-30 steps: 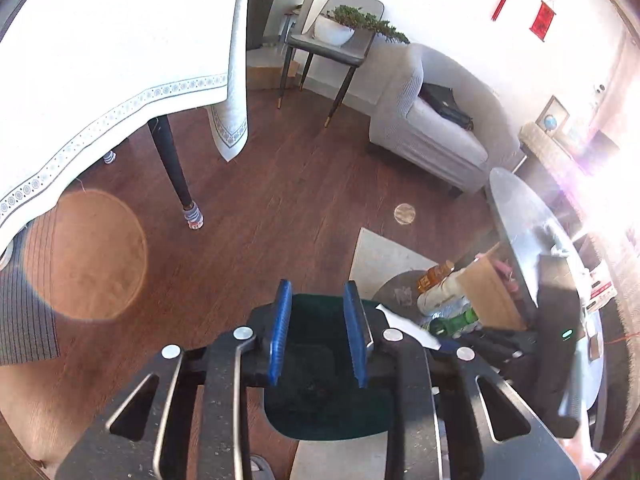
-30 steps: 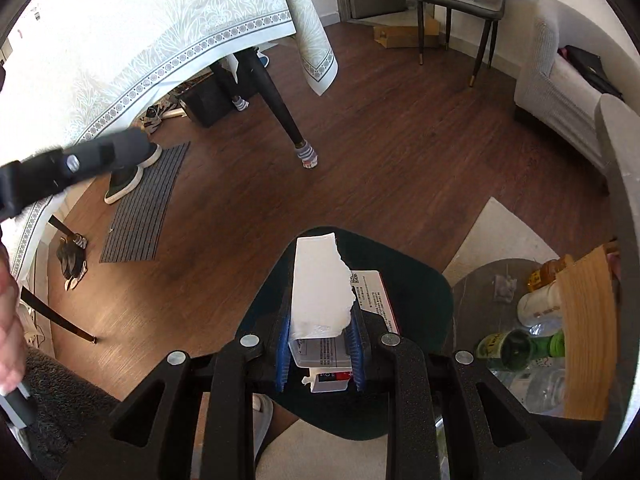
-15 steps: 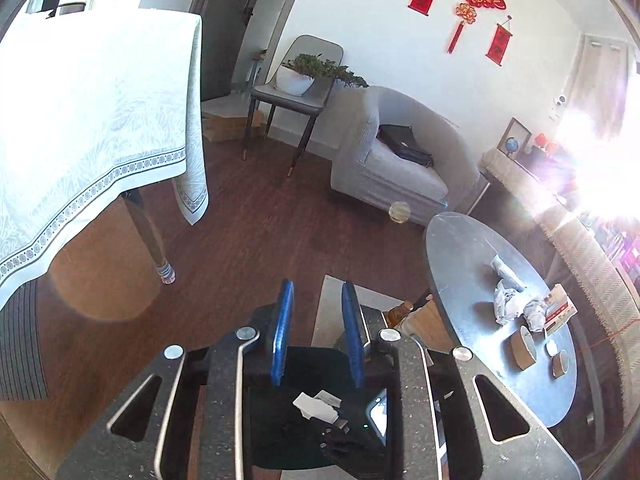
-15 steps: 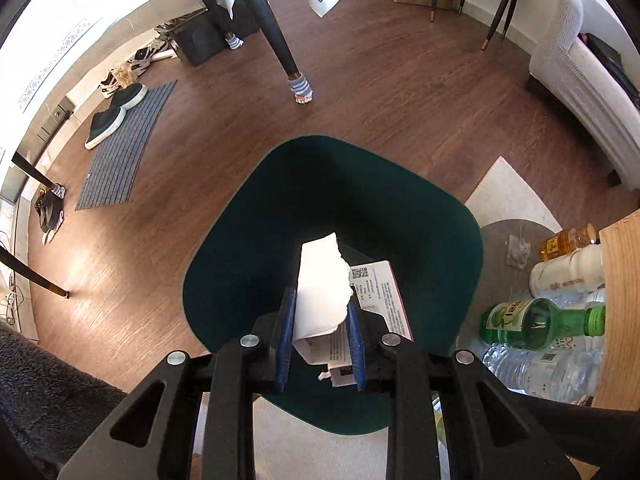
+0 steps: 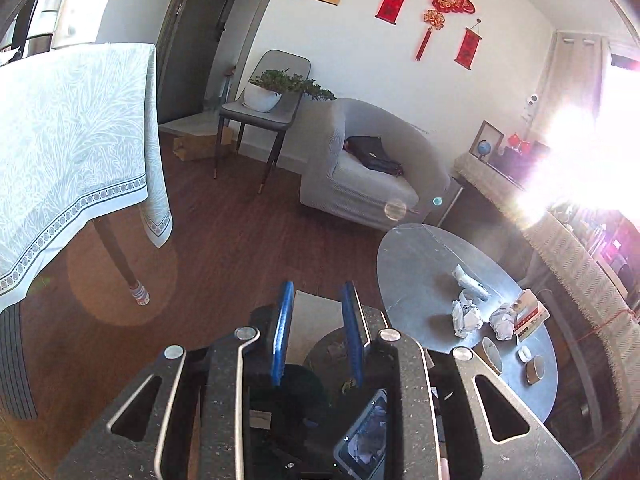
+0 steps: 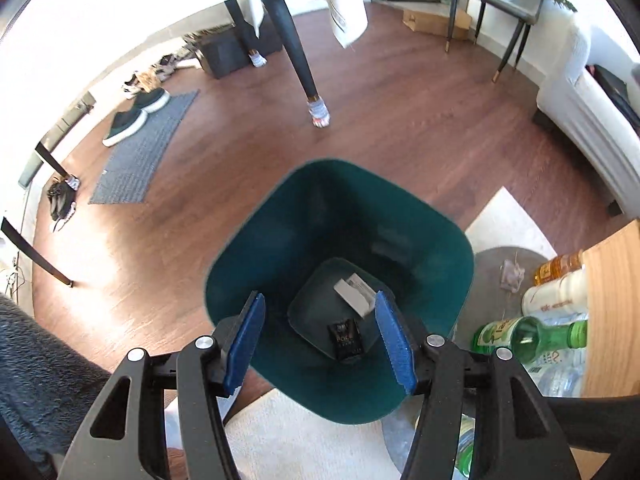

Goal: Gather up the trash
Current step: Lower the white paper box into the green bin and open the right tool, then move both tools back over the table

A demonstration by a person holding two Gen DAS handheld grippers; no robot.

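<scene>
Two grippers, both empty, fingers spread.
Right gripper [image 6: 320, 340] points down over green bin [image 6: 280, 240]; paper scrap [image 6: 354, 290] on its floor. Left gripper [image 5: 316, 334] aims level; crumpled paper [image 5: 466, 316] on oval table [image 5: 420, 256] ahead-right.

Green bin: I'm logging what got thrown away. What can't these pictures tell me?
- Right wrist: print on the dark packet in the green bin is too small; the white paper is partly behind the right gripper.
- Left wrist: glare washes out the right side beyond the round table.
</scene>
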